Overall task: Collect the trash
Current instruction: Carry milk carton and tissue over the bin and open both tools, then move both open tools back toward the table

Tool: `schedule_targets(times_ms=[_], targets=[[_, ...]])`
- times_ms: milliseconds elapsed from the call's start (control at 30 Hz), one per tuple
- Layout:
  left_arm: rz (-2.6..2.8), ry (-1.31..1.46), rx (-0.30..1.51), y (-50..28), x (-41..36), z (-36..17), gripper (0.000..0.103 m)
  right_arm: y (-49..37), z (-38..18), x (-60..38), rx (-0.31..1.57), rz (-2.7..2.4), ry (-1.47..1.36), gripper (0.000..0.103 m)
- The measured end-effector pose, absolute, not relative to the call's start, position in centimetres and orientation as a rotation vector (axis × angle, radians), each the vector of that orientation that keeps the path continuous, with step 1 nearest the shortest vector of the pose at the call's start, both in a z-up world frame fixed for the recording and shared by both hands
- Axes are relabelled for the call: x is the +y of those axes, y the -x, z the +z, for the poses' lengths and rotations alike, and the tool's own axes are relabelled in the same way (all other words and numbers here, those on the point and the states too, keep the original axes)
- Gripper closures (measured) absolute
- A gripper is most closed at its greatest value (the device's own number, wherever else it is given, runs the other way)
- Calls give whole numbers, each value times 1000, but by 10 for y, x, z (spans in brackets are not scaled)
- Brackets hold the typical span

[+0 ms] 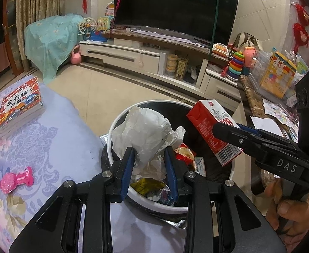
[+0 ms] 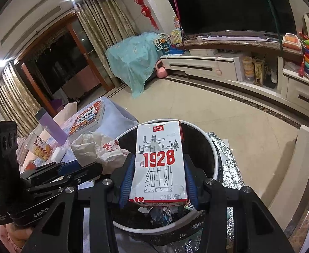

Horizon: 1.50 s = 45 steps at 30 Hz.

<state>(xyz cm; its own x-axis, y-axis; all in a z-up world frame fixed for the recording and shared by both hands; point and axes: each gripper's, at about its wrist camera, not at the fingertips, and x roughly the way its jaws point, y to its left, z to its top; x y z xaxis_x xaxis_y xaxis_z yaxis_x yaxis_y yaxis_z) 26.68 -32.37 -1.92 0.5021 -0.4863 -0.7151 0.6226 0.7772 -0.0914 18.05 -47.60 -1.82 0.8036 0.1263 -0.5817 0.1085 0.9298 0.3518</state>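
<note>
My left gripper (image 1: 149,154) is shut on a crumpled white paper wrapper (image 1: 146,130) and holds it over the round white-rimmed trash bin (image 1: 175,207). My right gripper (image 2: 158,164) is shut on a red and white 125 mL milk carton (image 2: 159,162), also held over the bin (image 2: 215,158). In the left wrist view the carton (image 1: 211,130) hangs above the bin's right side in the right gripper's fingers (image 1: 234,135). The bin holds several wrappers, a yellow one (image 1: 147,185) among them. In the right wrist view the white wrapper (image 2: 97,149) shows to the left.
A table with a flowered purple cloth (image 1: 49,139) lies left of the bin, with books (image 1: 20,105), a pink toy (image 1: 16,180), a purple bottle (image 2: 52,126) and a snack bag (image 2: 40,147). A TV stand (image 1: 133,57) with toys is behind. A cluttered counter (image 1: 259,101) stands right.
</note>
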Motion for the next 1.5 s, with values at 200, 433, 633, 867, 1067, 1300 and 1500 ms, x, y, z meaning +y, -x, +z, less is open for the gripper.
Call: schedule_targets(times_ms=[200, 433, 633, 867, 1067, 1300, 1500], targets=[[-672, -187, 807, -270, -325, -23, 75, -184, -18, -475, 646, 6, -382, 58], [-675, -186, 814, -271, -324, -25, 72, -187, -20, -473, 655, 3, -381, 58], [-688, -157, 823, -272, -319, -24, 53, -188, -21, -474, 659, 0, -385, 58], [-678, -145, 808, -263, -303, -23, 31, -187, -20, -475, 657, -17, -411, 50], [-630, -91, 827, -256, -266, -30, 29, -177, -11, -467, 618, -6, -421, 31], [-541, -10, 832, -244, -202, -40, 29, -164, -4, -439, 586, 38, -432, 22], [-457, 24, 821, -233, -143, -43, 29, -159, 0, -400, 580, 102, -404, 19]])
